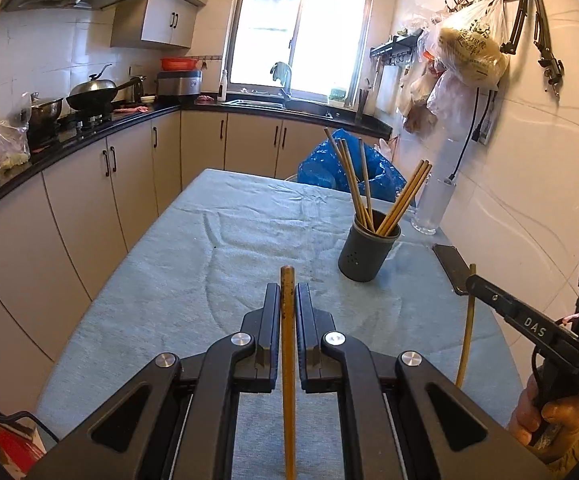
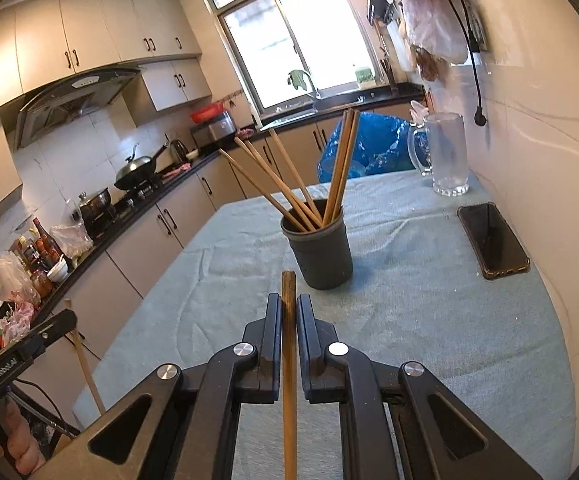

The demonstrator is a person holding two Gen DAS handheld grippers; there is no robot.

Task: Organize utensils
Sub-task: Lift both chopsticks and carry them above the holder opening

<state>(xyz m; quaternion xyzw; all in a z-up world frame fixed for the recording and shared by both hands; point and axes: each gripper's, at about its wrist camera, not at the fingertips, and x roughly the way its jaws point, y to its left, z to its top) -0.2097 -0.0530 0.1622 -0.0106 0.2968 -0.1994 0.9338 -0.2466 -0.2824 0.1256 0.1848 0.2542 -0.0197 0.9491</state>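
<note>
- Left tool [image 1: 288,300] clamped on one chopstick [image 1: 288,344]; stick runs straight along the tool axis between the fingers, tip poking out just past the fingertips, above the table [image 1: 169,280].
- Right tool [image 2: 289,308] clamped on a second chopstick [image 2: 289,360], same layout: stick centred in the jaws, tip just ahead of them.
- Grey utensil holder [image 2: 321,252] stands upright on the table, ahead of the right tool and slightly right; in the left view it sits ahead-right [image 1: 367,254], well apart from the left tool.
- Holder already has several chopsticks [image 2: 289,184] in it, leaning out left and right.
- Black phone [image 2: 493,240] flat on the table near the wall; clear glass pitcher [image 2: 447,154] behind it.
- Table wears a light blue cloth.
</note>
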